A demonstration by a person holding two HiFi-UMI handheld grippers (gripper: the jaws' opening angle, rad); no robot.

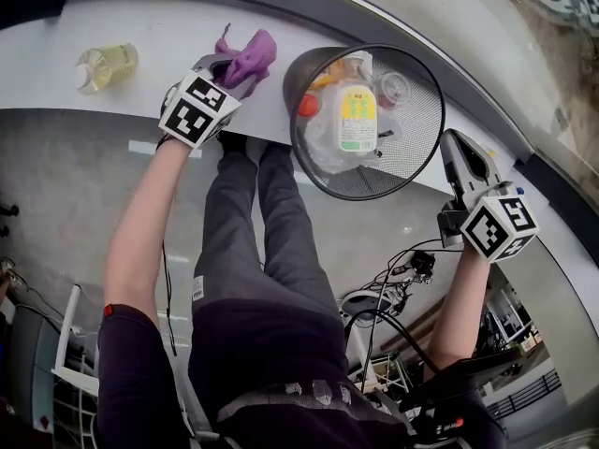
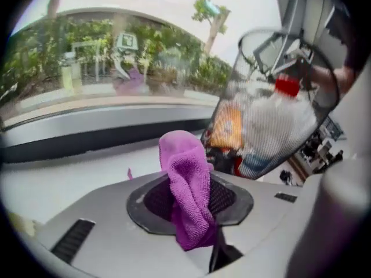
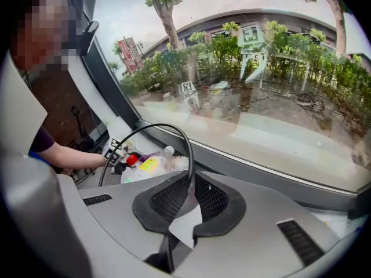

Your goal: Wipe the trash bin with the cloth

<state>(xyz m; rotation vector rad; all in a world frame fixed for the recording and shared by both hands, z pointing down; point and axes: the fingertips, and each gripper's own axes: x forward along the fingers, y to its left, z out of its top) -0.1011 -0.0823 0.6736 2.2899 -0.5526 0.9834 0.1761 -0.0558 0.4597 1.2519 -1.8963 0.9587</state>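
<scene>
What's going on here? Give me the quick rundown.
A person works at a white counter with a handheld gripper in each hand. The left gripper is shut on a purple cloth, held just beside a black mesh trash bin full of rubbish. The right gripper is shut on the bin's rim, steadying it. The cloth does not clearly touch the bin, so wiping looks not yet begun. A yellowish bottle lies apart on the counter.
</scene>
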